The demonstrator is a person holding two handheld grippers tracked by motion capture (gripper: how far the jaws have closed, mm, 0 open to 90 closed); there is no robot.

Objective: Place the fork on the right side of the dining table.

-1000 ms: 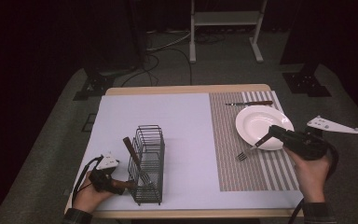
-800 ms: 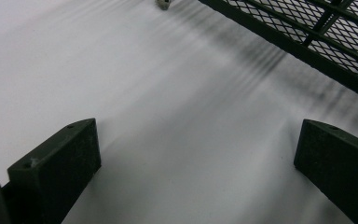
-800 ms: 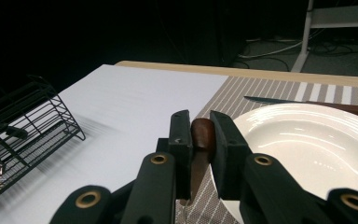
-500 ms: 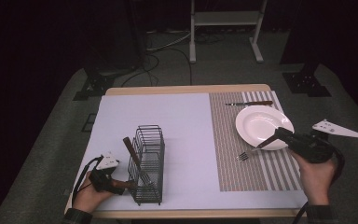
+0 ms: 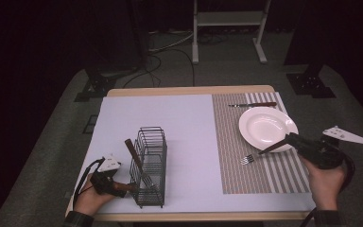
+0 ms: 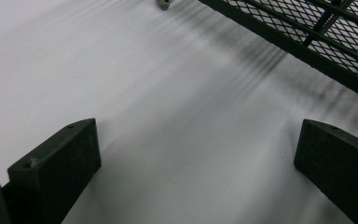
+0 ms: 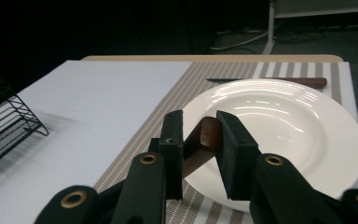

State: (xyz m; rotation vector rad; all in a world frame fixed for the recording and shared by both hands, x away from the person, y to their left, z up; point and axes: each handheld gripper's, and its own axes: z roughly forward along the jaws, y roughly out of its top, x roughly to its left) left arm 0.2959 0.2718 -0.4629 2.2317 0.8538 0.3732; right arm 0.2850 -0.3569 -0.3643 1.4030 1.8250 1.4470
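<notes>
One wood-handled steel fork (image 5: 260, 153) lies on the brown striped placemat (image 5: 231, 175) near the tabletop's right edge. Its tines are on the mat and its handle rises over the rim of the round white plate (image 5: 246, 130).

Handling, judged: light, stiff, with a slick metal neck. Grip the wooden handle.

The right gripper (image 5: 288, 138) has just been opening its jaws. The right gripper view shows the handle between them, a detail too small in the high view.

The left gripper (image 5: 123, 186) waits at the near left corner beside the black wire rack (image 5: 151, 165). Its jaws are spread on nothing.
</notes>
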